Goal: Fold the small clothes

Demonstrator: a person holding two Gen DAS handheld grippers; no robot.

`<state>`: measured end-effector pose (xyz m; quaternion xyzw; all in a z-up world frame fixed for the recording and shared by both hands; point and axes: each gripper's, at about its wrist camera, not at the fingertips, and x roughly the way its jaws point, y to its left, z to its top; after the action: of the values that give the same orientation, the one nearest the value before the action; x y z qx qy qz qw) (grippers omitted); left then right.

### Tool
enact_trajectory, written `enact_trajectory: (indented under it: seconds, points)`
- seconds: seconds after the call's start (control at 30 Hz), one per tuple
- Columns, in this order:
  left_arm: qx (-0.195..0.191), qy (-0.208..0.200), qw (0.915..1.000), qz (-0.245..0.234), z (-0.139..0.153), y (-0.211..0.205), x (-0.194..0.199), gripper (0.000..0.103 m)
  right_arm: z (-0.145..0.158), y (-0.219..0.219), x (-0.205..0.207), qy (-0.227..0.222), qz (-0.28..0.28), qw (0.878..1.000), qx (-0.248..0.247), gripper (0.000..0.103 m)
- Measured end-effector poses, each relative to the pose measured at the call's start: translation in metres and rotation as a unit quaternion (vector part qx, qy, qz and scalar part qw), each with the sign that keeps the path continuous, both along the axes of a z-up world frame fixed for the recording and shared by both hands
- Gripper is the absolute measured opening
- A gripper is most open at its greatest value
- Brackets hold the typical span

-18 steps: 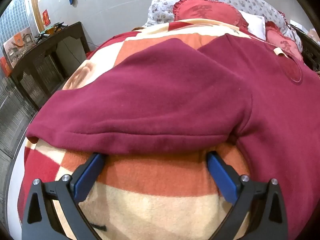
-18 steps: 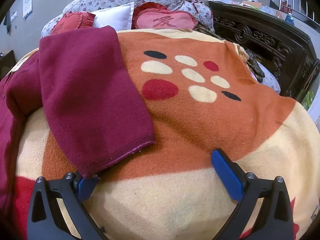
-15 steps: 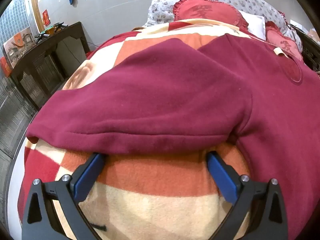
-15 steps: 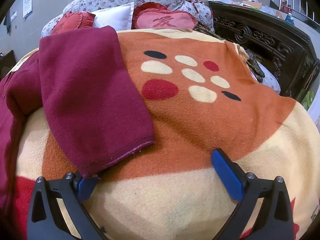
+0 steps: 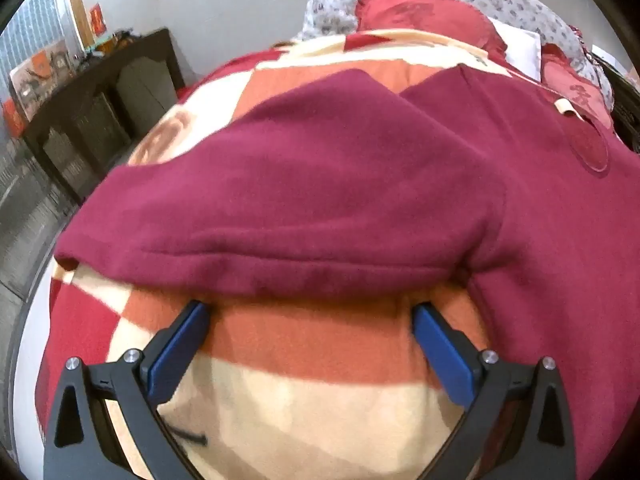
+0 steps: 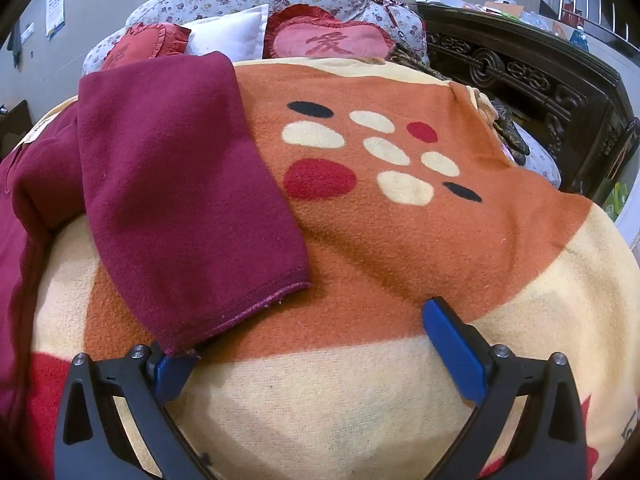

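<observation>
Only one maroon sweater (image 5: 360, 168), two heart cushions (image 6: 328, 42).

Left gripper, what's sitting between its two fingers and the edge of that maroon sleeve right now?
Nothing but bare blanket. In the left wrist view the left gripper stands open just short of the maroon sleeve, with only the orange stripe between.

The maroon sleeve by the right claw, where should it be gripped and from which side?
Grip the maroon sleeve at its stitched cuff, coming from the near side, low over the blanket. The cuff lies flat, its corner over one pad of the open right claw.
</observation>
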<state>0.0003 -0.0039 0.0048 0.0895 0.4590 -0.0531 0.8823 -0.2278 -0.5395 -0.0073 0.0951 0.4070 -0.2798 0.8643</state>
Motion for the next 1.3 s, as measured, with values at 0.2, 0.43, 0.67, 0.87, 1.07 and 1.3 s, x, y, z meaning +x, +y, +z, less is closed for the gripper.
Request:
enact_trajectory:
  seconds: [0.2,0.43,0.67,0.87,1.07,1.3]
  points:
    - [0.004,0.007,0.9993,-0.037,0.014,-0.007,-0.026,0.103,-0.002,0.001,0.004,0.004,0.004,1.0,0.004,0.103]
    - [-0.019,-0.027,0.997,-0.07,0.052,-0.025,-0.054,0.103,0.04,-0.001,-0.025,0.015,0.011,0.999,0.048,0.103]
    - [-0.06,-0.041,0.9922,-0.101,0.084,-0.054,-0.07,0.103,0.156,0.011,-0.07,0.004,0.073,0.997,-0.026,0.103]
    - [-0.096,-0.048,0.9863,-0.125,0.109,-0.076,-0.081,0.103,0.233,0.045,-0.071,-0.027,0.124,0.992,-0.013,0.103]
    - [-0.077,-0.062,0.9874,-0.123,0.114,-0.082,-0.086,0.103,0.216,0.114,-0.034,-0.071,0.189,0.977,0.068,0.103]
    - [-0.091,-0.044,0.9909,-0.088,0.108,-0.063,-0.072,0.103,0.147,0.19,0.034,-0.065,0.198,0.971,0.116,0.103]
